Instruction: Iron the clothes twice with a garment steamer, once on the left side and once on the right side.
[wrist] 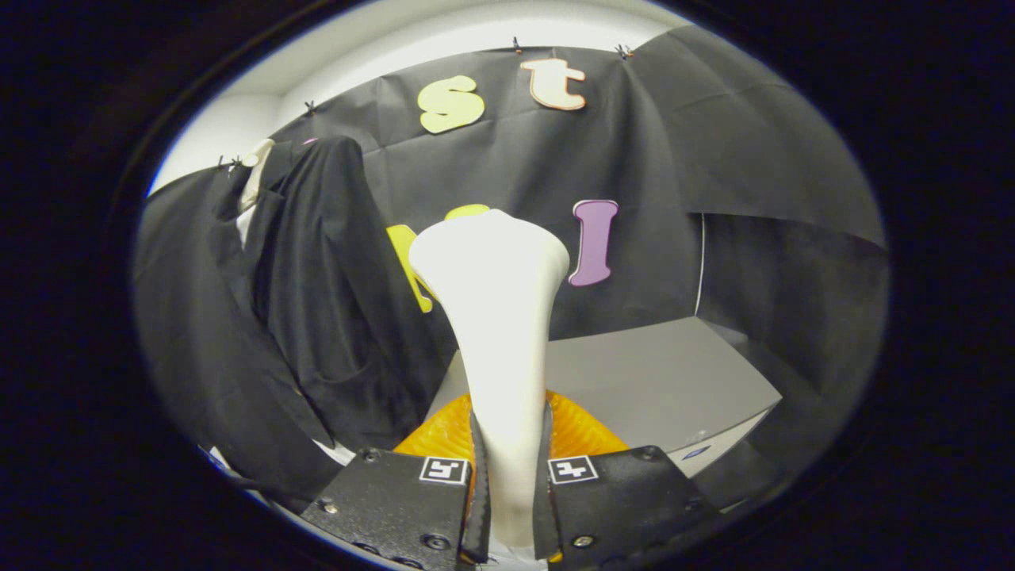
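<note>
gripper (511, 468) jaws clamp the white garment steamer (496, 317) by its handle, head upright, ready for the hanging black garment (317, 293).

A grey table (658, 381) stands against the black cloth wall (714, 159), its flat top bare and evenly lit. The cloth is pinned up along its upper edge with small clips (516, 44) and hangs in folds. Above the cloth runs a strip of white wall (444, 32). A thin white cord (700, 262) hangs down the cloth toward the table's far corner.
</note>
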`<act>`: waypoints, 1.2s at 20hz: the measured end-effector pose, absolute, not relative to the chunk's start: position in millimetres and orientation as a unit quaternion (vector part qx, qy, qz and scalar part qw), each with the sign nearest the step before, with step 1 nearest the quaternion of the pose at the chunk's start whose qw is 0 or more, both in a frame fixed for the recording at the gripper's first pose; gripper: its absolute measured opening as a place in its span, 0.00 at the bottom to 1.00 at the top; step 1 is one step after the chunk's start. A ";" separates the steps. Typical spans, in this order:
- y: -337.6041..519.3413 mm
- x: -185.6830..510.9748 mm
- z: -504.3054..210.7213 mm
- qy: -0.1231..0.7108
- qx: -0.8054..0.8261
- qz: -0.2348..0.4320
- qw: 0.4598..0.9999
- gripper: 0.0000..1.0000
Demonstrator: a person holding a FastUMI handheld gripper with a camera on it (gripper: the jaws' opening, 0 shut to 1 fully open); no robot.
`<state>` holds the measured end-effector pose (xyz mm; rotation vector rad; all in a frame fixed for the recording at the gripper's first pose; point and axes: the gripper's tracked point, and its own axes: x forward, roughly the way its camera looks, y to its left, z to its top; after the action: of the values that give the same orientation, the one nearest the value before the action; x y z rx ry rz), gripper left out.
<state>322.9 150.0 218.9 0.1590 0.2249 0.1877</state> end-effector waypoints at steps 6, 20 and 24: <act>230.7 296.7 258.0 0.073 0.063 0.086 0.992 0.24; 380.4 309.1 329.1 0.011 0.025 0.063 0.998 0.24; 407.7 321.4 336.5 0.008 0.015 0.051 0.999 0.24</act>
<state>321.4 407.7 336.5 0.0296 0.0154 0.1022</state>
